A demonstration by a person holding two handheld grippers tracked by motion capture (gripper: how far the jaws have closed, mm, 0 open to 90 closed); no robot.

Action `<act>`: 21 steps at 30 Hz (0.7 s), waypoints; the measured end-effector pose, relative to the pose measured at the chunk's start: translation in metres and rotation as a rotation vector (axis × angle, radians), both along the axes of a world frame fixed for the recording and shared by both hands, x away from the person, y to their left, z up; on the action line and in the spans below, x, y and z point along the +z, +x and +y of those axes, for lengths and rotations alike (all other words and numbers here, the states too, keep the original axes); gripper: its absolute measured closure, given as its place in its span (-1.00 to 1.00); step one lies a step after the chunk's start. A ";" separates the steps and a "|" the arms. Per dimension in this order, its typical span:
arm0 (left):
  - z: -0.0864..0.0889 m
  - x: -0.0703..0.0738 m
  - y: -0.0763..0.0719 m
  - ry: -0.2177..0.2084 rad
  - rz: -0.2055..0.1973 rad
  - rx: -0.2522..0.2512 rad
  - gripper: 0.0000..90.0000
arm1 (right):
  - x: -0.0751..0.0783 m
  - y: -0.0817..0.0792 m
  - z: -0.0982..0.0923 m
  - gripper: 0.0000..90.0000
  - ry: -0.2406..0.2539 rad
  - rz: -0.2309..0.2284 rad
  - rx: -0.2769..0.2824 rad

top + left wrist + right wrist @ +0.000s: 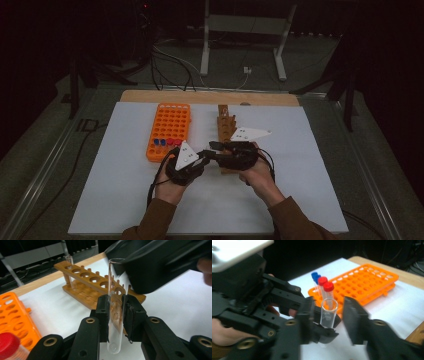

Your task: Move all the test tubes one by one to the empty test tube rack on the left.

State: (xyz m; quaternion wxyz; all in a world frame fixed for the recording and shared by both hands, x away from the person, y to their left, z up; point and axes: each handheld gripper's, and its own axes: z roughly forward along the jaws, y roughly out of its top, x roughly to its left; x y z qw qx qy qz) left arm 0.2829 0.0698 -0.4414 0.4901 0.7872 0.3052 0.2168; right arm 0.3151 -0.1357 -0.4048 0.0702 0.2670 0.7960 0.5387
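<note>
Test tube (115,307) | clamped in left tool (116,311) | markings apparently unreadable

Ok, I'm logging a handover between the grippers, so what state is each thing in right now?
Clear tube: upright, uncapped, empty, clamped low down.
Left gripper: shut on the clear tube.
Right gripper: jaws apart around the tube's top.
Wooden rack: one tube standing at its far end.
Orange rack: four capped tubes at one end.
</note>
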 end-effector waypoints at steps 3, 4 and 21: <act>0.005 0.002 0.000 -0.016 0.000 0.014 0.69 | 0.003 -0.002 -0.006 -0.09 0.006 -0.018 -0.013; 0.006 0.002 0.000 -0.021 0.001 0.015 0.69 | 0.003 -0.003 -0.009 -0.19 0.003 -0.026 -0.027; 0.058 0.019 -0.003 -0.106 -0.023 0.085 0.69 | -0.016 -0.020 -0.075 -0.83 -0.031 -0.093 -0.272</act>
